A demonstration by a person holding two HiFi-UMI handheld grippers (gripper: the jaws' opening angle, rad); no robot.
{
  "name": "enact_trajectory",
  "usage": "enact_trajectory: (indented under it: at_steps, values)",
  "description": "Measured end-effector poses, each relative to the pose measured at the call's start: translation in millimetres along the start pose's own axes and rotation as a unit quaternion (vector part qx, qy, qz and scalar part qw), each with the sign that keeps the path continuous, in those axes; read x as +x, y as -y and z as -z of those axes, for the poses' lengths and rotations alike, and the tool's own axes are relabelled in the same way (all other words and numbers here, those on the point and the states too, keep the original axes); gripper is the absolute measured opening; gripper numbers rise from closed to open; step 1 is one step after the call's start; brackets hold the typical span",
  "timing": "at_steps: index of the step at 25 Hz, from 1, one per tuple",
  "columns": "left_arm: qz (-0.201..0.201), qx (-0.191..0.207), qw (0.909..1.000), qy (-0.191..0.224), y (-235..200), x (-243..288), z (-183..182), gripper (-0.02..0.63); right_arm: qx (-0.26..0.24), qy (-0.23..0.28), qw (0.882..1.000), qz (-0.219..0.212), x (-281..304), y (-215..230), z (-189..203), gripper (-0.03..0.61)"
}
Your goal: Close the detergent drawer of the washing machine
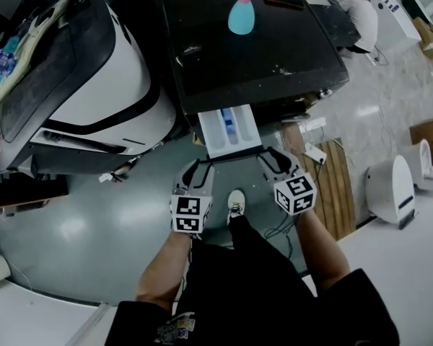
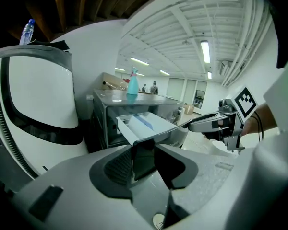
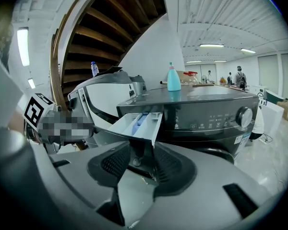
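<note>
basically both tools are on the detergent drawer [image 1: 229,128], which sticks well out of the front of the washing machine [image 1: 260,49], white tray with a blue insert showing. left gripper [image 1: 201,167] is clamped on the left end of the drawer's dark front panel [image 1: 234,157], right gripper [image 1: 271,158] clamped on the right end. each gripper view shows the panel edge between the pads, and it looks like contact on both sides.

risks:
- an uneven push with one side leading would cock the drawer in its slot and jam it.
- the pinch is only on the panel's thin ends, so a jaw could slide off sideways once force goes in.
- levering the ends up or down while pushing could strain the runners.
- a hard shove might slam the drawer and shake the spray bottle [image 1: 241,13] standing on the machine top.
- jaws left wrapped round the panel ends as it goes flush could get trapped against the machine's face.

hard to make out:
- the slot and runners are hidden under the machine's top in the head view.
- exact pad contact on the left side is dim, dark panel against dark jaw.
- whether anything sits in the drawer compartments can't be told.
- the lower front of the machine is out of the head view.
</note>
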State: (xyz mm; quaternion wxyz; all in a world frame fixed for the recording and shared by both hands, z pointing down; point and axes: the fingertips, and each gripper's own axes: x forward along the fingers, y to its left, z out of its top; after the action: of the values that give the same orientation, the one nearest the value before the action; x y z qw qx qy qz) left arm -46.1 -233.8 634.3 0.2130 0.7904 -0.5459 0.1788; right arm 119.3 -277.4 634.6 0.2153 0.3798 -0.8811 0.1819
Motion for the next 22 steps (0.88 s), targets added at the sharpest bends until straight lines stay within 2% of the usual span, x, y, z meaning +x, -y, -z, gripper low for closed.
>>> enact_trajectory:
  at_steps: [3, 22]
  values:
    - [-0.001, -0.003, 1.0, 0.002, 0.4, 0.7, 0.2, 0.144, -0.006, 0.004, 1.0, -0.003, 1.4, -0.7, -0.2, 0.146]
    - [-0.022, -0.014, 0.9996, -0.007, -18.3, 21.1, -12.0, 0.143, 0.008, 0.008, 1.0, 0.011, 24.1, 12.4, -19.6, 0.143]
